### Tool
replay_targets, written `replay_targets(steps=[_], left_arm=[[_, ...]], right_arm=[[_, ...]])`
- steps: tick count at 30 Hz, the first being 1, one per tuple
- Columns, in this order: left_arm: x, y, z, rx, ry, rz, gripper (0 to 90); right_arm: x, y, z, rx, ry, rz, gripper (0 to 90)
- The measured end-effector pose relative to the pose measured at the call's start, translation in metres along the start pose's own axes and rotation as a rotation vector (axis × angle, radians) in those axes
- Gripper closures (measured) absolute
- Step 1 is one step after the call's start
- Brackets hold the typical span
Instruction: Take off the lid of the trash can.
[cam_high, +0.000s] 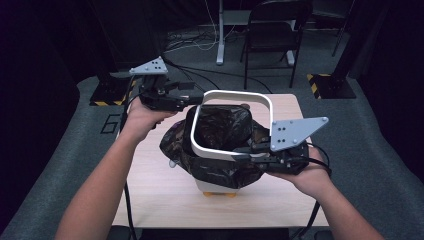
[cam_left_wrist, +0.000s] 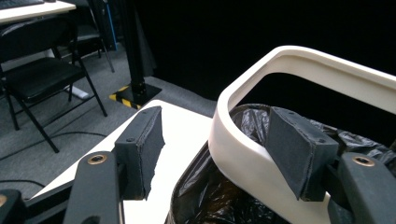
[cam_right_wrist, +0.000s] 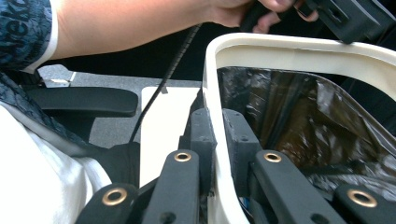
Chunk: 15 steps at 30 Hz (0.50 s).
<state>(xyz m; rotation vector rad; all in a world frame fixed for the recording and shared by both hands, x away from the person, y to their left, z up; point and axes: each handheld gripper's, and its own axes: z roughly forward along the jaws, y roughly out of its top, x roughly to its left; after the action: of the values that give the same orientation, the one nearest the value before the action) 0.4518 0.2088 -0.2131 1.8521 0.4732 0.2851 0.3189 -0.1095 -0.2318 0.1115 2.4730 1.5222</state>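
Right gripper is clamped hard on the near side of the white ring, 1 jaw outside the rim and 1 inside, pads squeezing the plastic; the right gripper view shows the wall pinched between them. Left gripper sits at the far-left corner of the ring with its jaws spread wide, 1 pad outside and 1 over the bag, neither pressing on the rim. So the ring hangs off 1 grip right now, lifted and tilted above the bin that stands mid-table.

The job looks like seating that ring down over the bag's folded edge. To do it cleanly, I'd say the left jaws should close on the corner first, so both sides drop level. A 1-sided push would likely cock the ring and drag the liner in with it. Keep the bag's overhang spread outside the bin wall all round before pressing, and ease down evenly rather than snapping 1 corner.

The ring itself: a cream-white rounded rectangle, smooth, glossy, with a deep flat wall and soft corners. It looks rigid enough to take a firm pinch. The bag is thin, black, crinkly and shiny, bunched over the bin's sides and billowing loose at the left, so it could snag easily.
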Motion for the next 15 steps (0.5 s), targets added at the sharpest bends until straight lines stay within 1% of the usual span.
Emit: replay_targets(steps=[2, 7, 8, 9, 15], left_arm=[[-0.002, 0.000, -0.003, -0.002, 0.001, 0.011, 36.8], [-0.006, -0.005, -0.008, 0.006, -0.001, 0.023, 37.6], [-0.007, -0.006, -0.009, 0.009, 0.000, 0.025, 38.0], [-0.007, -0.008, -0.010, 0.013, 0.002, 0.028, 38.0], [-0.008, -0.018, -0.016, 0.018, 0.006, 0.030, 38.9]], right_arm=[[-0.001, -0.002, -0.003, 0.000, -0.015, 0.004, 83.8], [-0.005, -0.007, -0.014, -0.021, -0.049, 0.024, 83.8], [-0.006, -0.009, -0.018, -0.025, -0.066, 0.028, 83.7], [-0.006, -0.009, -0.018, -0.025, -0.066, 0.028, 83.7], [-0.010, -0.015, -0.026, -0.022, -0.100, 0.045, 83.7]])
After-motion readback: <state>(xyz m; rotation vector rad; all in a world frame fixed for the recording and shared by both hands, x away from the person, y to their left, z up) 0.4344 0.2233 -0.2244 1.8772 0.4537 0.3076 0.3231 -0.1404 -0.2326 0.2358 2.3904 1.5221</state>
